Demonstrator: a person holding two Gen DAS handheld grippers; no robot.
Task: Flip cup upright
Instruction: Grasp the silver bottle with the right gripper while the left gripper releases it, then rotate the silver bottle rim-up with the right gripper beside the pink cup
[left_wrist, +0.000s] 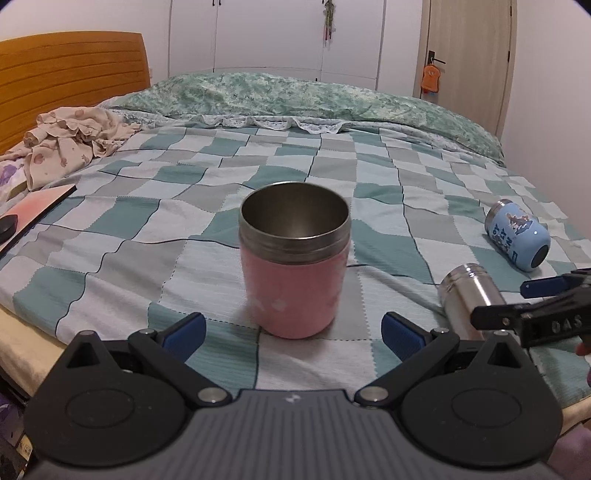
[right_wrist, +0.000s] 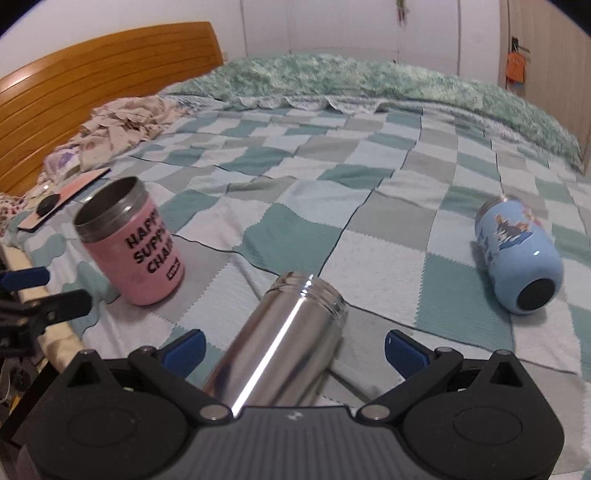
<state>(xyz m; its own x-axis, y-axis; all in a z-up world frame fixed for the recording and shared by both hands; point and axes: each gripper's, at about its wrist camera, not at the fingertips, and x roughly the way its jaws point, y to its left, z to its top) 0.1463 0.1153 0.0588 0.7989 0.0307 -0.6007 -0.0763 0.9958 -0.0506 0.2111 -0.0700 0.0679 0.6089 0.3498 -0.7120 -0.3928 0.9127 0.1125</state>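
A pink cup with a steel rim stands upright on the checked bedspread, mouth up; it also shows in the right wrist view. My left gripper is open just in front of it, not touching. A steel cup lies on its side between the open fingers of my right gripper; it also shows in the left wrist view. A light blue cup lies on its side to the right, also seen from the left wrist. The right gripper appears at the left wrist view's right edge.
The checked bedspread covers the bed. A crumpled floral cloth and a pink flat board with a black disc lie at the left. A green duvet lies at the back. The wooden headboard stands left.
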